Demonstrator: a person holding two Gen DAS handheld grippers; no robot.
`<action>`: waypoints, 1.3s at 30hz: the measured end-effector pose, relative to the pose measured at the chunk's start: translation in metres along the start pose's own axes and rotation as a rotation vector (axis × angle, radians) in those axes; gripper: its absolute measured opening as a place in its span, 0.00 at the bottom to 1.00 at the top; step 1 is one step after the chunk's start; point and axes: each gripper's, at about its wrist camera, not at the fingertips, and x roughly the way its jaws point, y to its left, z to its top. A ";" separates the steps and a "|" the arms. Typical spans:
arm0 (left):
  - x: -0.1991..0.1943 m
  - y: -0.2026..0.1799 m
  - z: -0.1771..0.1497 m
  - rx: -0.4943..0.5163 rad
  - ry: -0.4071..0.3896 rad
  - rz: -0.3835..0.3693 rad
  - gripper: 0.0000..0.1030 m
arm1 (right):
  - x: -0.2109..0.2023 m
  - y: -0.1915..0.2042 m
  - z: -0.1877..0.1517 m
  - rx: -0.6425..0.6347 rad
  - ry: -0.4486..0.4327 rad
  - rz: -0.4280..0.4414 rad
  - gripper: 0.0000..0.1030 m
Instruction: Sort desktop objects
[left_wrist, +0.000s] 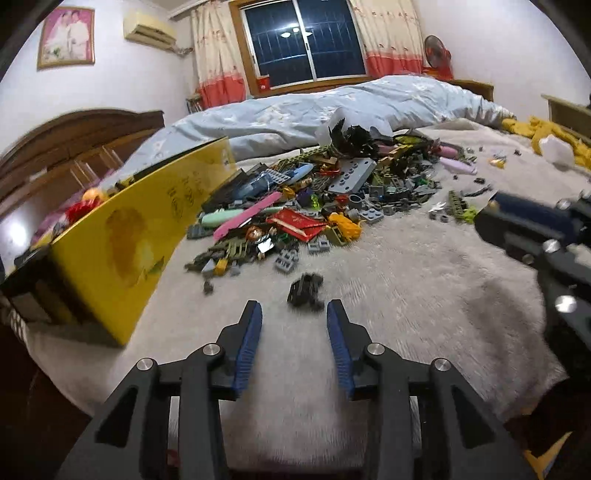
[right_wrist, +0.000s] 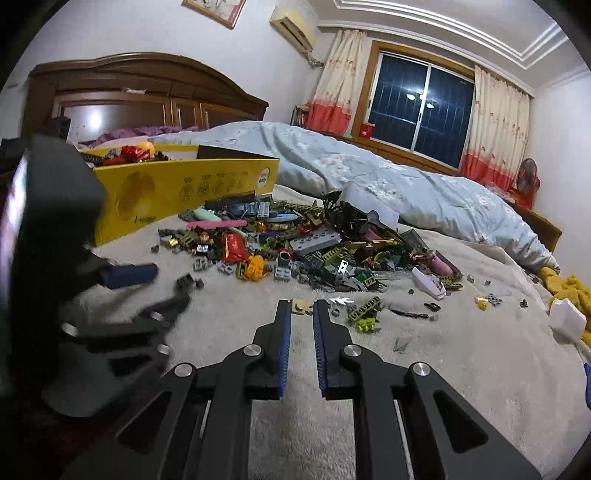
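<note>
With the right tongs (right_wrist: 302, 308) clenched on the small tan studded plate (right_wrist: 301, 306) and the left tongs (left_wrist: 294, 314) released before the small black brick cluster (left_wrist: 306, 290), the plate is best carried level to the yellow cardboard box (right_wrist: 177, 192).

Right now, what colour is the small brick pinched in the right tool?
Tan, a small studded brick; the right wrist view shows it best.

The yellow box (right_wrist: 184, 192), at the left of the right wrist view, carries a row of small round symbols with tiny captions along its side, too small to read, and a white round logo near its right end with blurred lettering. The red packet (left_wrist: 297, 223) in the pile bears gold marks, illegible. Nothing else carries writing.
</note>
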 end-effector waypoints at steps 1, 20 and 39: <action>-0.003 0.003 -0.001 -0.021 0.003 -0.013 0.36 | -0.001 0.000 -0.002 -0.010 0.003 -0.003 0.11; 0.030 0.037 0.010 -0.241 0.092 -0.173 0.20 | -0.012 -0.001 -0.001 -0.011 -0.020 0.041 0.11; 0.050 0.015 0.025 -0.164 0.064 -0.138 0.20 | -0.015 0.003 0.002 -0.011 -0.038 0.036 0.11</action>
